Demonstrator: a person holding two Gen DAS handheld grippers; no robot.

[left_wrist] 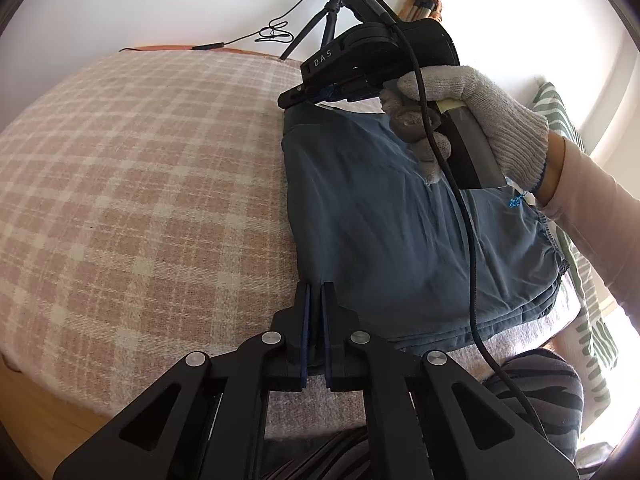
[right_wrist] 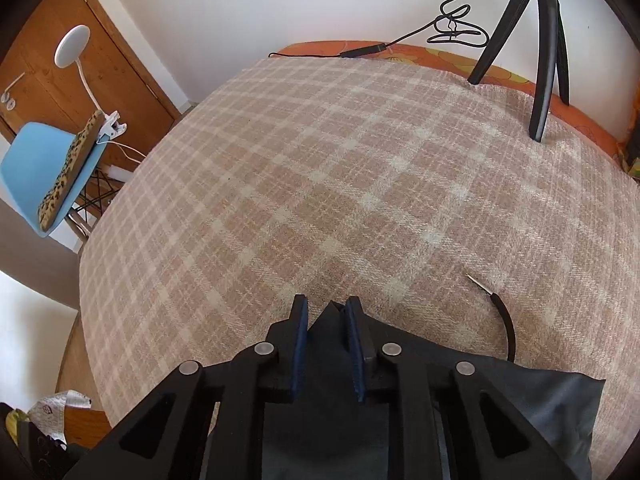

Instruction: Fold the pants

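The blue-grey pants lie folded into a thick rectangle on the checked pink blanket. My left gripper is nearly closed on the near left corner of the folded pants, with a thin fold of cloth between its pads. My right gripper has its jaws partly apart around a peak of the dark cloth at the far left corner. In the left wrist view the right gripper's body and the gloved hand that holds it hang over the far end of the pants.
A black tripod stands at the back of the bed with a cable along the orange edge. A blue chair with a leopard cushion and a white lamp stands left. A striped pillow lies right. A black strap rests on the blanket.
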